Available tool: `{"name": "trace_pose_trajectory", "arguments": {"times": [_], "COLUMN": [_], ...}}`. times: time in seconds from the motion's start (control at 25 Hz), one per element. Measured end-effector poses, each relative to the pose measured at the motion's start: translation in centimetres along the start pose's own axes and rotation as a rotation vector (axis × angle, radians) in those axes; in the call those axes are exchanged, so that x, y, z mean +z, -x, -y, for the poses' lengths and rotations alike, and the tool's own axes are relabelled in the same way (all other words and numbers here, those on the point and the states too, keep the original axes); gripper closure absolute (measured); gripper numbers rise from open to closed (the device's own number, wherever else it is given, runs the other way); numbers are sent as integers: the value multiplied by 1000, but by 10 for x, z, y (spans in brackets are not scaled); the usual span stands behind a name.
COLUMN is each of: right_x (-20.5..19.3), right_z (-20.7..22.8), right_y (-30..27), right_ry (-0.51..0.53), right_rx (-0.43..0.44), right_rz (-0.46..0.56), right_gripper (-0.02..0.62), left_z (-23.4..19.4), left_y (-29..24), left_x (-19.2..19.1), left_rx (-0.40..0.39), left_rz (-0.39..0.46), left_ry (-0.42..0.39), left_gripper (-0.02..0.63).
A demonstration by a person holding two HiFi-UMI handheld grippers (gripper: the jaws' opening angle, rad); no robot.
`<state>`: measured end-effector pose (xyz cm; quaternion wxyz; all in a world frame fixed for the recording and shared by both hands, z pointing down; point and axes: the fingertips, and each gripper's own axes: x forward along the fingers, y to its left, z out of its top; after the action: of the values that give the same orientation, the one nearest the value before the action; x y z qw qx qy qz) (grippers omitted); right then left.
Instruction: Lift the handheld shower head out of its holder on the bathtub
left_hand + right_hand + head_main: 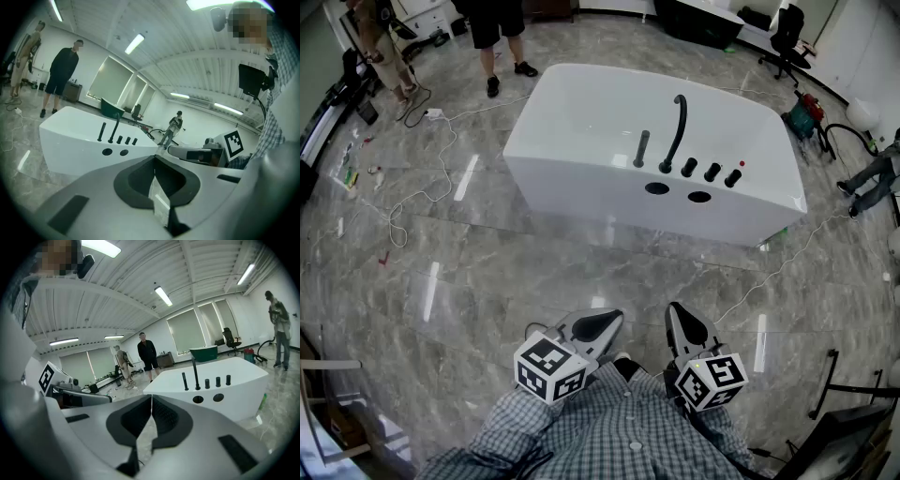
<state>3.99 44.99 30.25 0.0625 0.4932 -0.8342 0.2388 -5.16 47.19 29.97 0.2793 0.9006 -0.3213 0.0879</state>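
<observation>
The handheld shower head (641, 148) is a short black rod that stands upright in its holder on the near rim of the white bathtub (581, 164). It also shows in the left gripper view (101, 131) and the right gripper view (184, 380). Beside it rise a curved black spout (677, 131) and several black knobs (712, 172). My left gripper (595, 325) and right gripper (689, 328) are held close to my body, well short of the tub. Both are shut with nothing between the jaws, as the left gripper (154, 161) and right gripper (151, 397) show.
Marble floor lies between me and the tub. White cables (422, 187) trail across the floor at left. Two people (502, 37) stand beyond the tub's far left, another person (872, 178) is at the right. A black stand (839, 384) is at lower right.
</observation>
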Motion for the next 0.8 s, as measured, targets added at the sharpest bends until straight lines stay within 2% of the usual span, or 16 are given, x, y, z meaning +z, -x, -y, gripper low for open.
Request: {"name": "trace_pose_trajectory", "arguments": {"times": [0.48, 0.8], "right_x": [1, 0], "right_z": [-4, 14], "right_y": [3, 17], "right_ry": [-1, -35], "right_rx": [-1, -36], "right_rz": [5, 30], "right_gripper": [577, 577], "left_z": [2, 2], "left_y": [7, 5], "left_x": [2, 0], "left_rx": [11, 44], "left_rz": [-1, 8], "left_ry": [-17, -20], "left_gripper": [597, 597]}}
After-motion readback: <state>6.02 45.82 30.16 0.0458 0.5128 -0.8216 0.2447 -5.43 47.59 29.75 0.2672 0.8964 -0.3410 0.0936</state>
